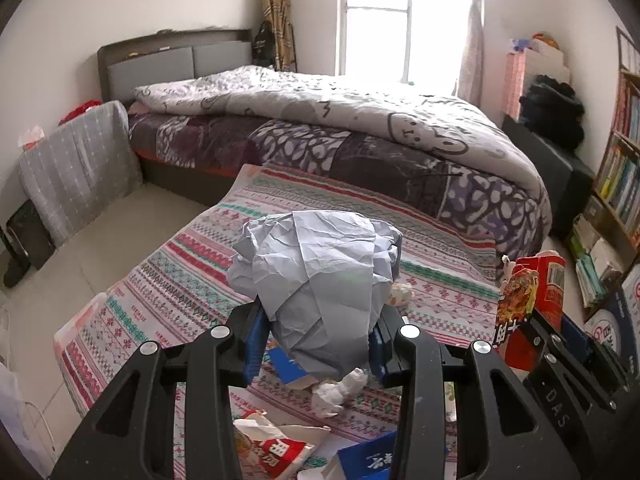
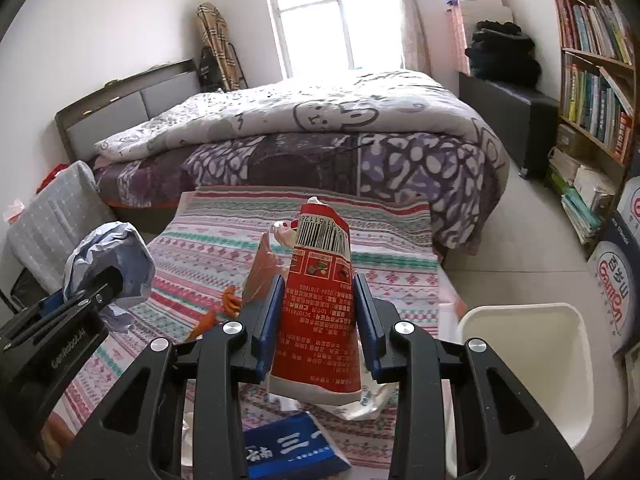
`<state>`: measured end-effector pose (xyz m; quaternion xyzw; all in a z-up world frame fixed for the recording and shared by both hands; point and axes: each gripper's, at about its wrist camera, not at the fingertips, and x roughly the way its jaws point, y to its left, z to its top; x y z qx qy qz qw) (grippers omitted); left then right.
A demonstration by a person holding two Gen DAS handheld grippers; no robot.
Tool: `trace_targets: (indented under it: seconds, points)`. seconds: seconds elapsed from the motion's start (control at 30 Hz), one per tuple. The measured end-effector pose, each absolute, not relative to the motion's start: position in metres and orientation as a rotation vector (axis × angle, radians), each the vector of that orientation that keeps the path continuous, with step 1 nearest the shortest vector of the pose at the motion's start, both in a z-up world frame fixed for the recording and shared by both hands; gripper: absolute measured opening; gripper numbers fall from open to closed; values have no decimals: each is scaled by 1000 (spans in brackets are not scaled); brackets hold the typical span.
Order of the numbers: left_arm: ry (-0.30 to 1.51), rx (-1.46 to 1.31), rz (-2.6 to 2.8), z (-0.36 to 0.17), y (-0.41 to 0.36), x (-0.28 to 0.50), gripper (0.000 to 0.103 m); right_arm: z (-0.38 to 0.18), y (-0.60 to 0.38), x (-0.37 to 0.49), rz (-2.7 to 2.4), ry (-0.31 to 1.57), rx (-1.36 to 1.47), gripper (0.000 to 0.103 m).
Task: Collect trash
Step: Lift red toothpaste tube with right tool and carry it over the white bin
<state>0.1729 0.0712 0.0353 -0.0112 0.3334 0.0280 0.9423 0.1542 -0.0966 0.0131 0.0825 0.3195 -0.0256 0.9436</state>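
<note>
The left gripper is squeezing a big ball of crumpled paper between its blue pads, and the paper is sitting up in the air above the striped cloth. The right gripper is pinching a red wrapper with a barcode on it, holding it upright over the same cloth. Both grippers are closed tight on their trash. In the right view, the paper ball is showing on the left side, well apart from the red wrapper. More trash is lying on the cloth under the grippers: a white tissue, a blue box, and a torn red and white packet. A white bin is standing on the floor just beside the cloth, to the right of the right gripper. It is open on top. Behind the cloth is a bed with a white blanket. A bookshelf full of books is standing by the right wall.
</note>
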Motion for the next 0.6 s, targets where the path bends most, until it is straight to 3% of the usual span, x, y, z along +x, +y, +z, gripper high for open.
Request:
trace_targets:
  seconds: [0.6]
  points:
    - [689,45,-62,22,-14,166,41,9,-169,134,-189,675,180,33]
